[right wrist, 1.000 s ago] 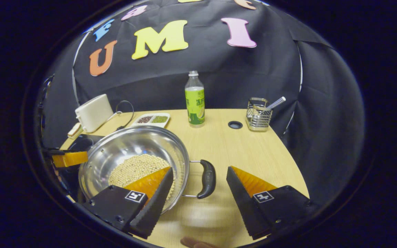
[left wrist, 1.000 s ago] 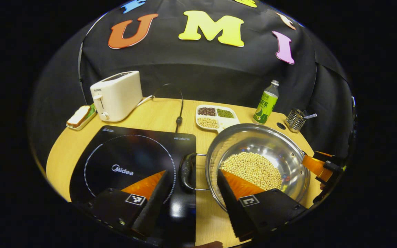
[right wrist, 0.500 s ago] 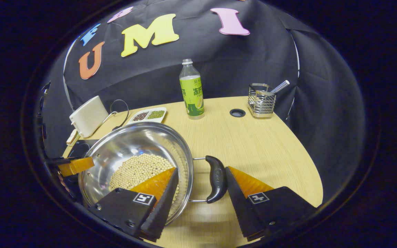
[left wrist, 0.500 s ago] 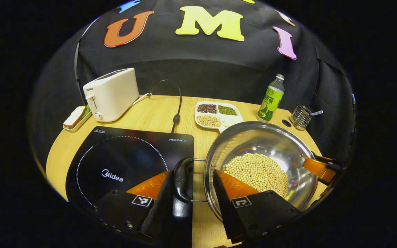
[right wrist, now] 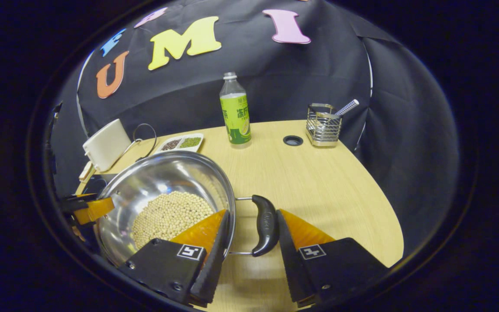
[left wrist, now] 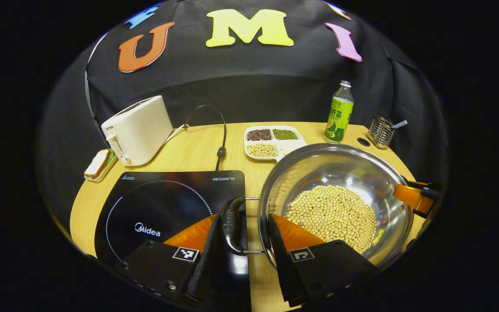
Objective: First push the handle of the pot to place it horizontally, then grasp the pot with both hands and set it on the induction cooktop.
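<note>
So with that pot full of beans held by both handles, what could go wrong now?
If one gripper rises faster, the pot could tilt and spill the soybeans. Each black handle is slim and rounded, so it might slip between the fingers. On its way to the cooktop, the pot could catch the cooktop's edge.
</note>
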A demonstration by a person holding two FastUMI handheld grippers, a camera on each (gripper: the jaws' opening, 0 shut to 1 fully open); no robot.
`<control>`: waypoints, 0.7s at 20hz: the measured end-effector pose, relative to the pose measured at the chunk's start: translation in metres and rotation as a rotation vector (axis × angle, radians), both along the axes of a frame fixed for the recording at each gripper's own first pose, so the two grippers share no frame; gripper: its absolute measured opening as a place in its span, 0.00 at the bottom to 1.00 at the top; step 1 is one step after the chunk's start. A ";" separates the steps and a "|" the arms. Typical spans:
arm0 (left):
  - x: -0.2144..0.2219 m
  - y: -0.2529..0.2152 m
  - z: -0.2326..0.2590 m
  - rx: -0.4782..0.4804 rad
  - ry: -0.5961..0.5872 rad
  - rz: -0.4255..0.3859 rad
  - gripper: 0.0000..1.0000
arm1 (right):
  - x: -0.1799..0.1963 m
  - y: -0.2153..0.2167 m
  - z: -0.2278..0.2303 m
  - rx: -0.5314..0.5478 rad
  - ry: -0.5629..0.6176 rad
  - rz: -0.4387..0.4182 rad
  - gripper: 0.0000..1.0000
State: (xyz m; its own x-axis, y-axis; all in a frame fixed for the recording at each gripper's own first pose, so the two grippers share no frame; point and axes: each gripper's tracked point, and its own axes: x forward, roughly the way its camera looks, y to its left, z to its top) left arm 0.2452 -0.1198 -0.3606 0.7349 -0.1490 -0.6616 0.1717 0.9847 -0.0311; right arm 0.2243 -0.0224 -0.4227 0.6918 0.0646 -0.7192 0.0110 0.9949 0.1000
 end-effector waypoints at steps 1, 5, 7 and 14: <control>-0.002 0.001 0.001 0.005 -0.003 -0.007 0.61 | 0.000 0.000 0.000 0.010 -0.005 -0.008 0.66; -0.006 0.000 0.002 -0.009 0.004 0.009 0.59 | -0.004 -0.002 0.002 -0.005 -0.011 -0.004 0.62; -0.015 -0.002 0.003 -0.009 0.017 0.019 0.47 | -0.015 -0.006 0.006 -0.031 0.000 0.001 0.61; -0.050 -0.008 0.039 -0.041 -0.024 0.016 0.56 | -0.051 -0.021 0.036 -0.017 -0.006 -0.001 0.61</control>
